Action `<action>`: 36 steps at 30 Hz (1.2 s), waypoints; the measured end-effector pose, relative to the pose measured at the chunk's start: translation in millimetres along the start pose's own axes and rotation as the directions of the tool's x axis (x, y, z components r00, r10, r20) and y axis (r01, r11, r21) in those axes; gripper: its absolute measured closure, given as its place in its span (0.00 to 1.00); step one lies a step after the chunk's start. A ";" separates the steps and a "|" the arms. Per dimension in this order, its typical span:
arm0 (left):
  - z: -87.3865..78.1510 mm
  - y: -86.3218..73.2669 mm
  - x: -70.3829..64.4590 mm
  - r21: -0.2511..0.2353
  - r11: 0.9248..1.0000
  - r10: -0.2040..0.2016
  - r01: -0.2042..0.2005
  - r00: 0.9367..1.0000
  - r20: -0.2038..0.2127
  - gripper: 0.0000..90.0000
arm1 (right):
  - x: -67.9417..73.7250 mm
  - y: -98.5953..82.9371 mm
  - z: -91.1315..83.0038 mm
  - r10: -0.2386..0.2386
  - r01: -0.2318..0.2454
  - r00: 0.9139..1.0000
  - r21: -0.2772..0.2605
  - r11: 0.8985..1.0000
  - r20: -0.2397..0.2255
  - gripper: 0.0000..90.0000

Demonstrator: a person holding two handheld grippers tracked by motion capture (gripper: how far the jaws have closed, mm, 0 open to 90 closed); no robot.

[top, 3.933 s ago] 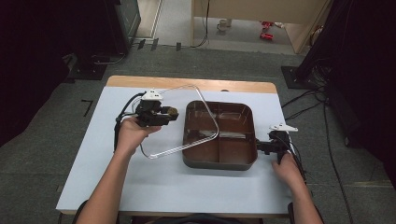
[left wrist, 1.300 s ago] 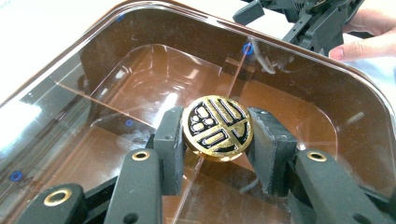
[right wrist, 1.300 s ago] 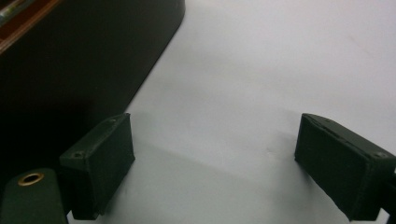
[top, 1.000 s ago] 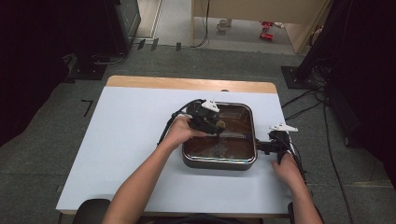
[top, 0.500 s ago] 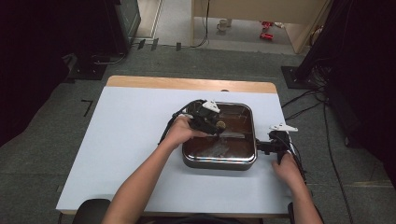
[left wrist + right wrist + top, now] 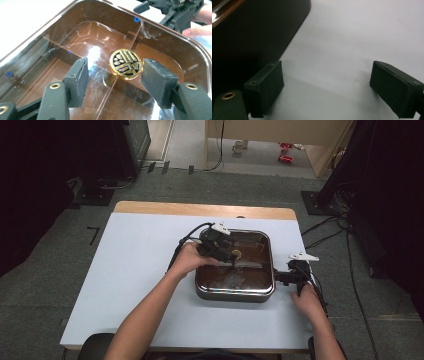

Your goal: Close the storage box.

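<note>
A dark brown square pan (image 6: 235,295) stands on the white table, with a clear lid (image 6: 75,37) lying flat on it. The lid's round gold knob (image 6: 125,64) sits at its middle. My left gripper (image 6: 120,77) is open, one pad on each side of the knob and a small gap to each; from above this gripper (image 6: 227,256) hovers over the lid's centre. My right gripper (image 6: 329,87) is open just above the bare table, beside the pan's right wall (image 6: 249,37). In the high view it (image 6: 280,277) points at that side of the pan.
The white tabletop (image 6: 135,270) stretches wide to the left of the pan and in front of it. A wooden strip (image 6: 200,210) runs along the far edge. Cables and stands lie on the floor beyond.
The lid, earlier held tilted at the pan's left edge by my left gripper, now lies on the pan. The right gripper has stayed put.
</note>
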State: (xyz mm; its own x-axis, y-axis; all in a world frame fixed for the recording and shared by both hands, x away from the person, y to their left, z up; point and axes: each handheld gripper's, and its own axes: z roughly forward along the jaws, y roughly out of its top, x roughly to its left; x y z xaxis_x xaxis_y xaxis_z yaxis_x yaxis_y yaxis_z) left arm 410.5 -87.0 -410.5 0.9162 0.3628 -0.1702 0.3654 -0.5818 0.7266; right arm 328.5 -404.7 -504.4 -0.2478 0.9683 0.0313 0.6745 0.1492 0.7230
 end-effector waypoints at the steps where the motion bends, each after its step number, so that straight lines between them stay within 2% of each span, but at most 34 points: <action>1: -2.9 -0.1 1.2 0.000 1.000 -0.014 0.014 1.000 0.003 0.41 | 0.0 0.0 0.0 0.000 0.000 1.000 0.000 1.000 0.000 0.12; 5: -15.8 -1.1 2.1 0.009 0.999 -0.035 0.035 0.999 -0.019 0.38 | 0.0 0.0 0.0 0.000 0.000 1.000 0.000 1.000 0.000 0.12; 10: -28.1 -3.7 -0.2 -0.001 0.999 -0.044 0.044 0.998 -0.039 0.36 | 0.0 0.0 0.0 0.000 0.000 1.000 0.000 1.000 0.000 0.12; 13: -37.5 -8.2 -2.9 -0.004 0.999 -0.054 0.054 0.995 -0.082 0.37 | 0.0 0.0 0.0 0.000 0.000 1.000 0.000 1.000 0.000 0.12; 16: -42.9 -11.3 -4.1 -0.019 0.998 -0.061 0.060 0.994 -0.095 0.37 | 0.0 0.0 0.1 0.000 0.000 1.000 -0.001 1.000 0.000 0.12; 19: -53.7 -17.7 -6.7 -0.041 0.996 -0.078 0.074 0.989 -0.122 0.37 | -0.1 0.0 0.1 0.000 0.000 1.000 -0.001 1.000 0.000 0.12; 26: -72.3 -39.4 -11.3 -0.083 0.992 -0.113 0.099 0.975 -0.193 0.36 | -0.2 0.1 0.1 -0.001 0.001 1.000 -0.001 1.000 -0.001 0.12; 27: -72.3 -39.4 -11.3 -0.083 0.992 -0.113 0.099 0.975 -0.193 0.35 | -0.2 0.1 0.1 -0.001 0.001 1.000 0.000 1.000 -0.001 0.12; 30: -80.3 -56.0 -12.0 -0.101 0.989 -0.132 0.110 0.962 -0.239 0.33 | -0.2 0.1 0.2 0.000 0.000 1.000 -0.001 1.000 0.000 0.12; 36: -92.2 -82.2 -15.2 -0.124 0.983 -0.165 0.135 0.947 -0.276 0.30 | -0.2 0.1 0.2 -0.001 0.001 1.000 -0.001 1.000 0.000 0.12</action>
State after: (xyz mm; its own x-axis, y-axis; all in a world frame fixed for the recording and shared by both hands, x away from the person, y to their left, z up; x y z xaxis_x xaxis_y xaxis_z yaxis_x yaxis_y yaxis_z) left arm 351.4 22.5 -406.3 0.7619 0.6403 -0.0975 0.4628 -0.4330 0.7735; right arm 328.7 -404.9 -504.5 -0.2485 0.9682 0.0308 0.6735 0.1498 0.7238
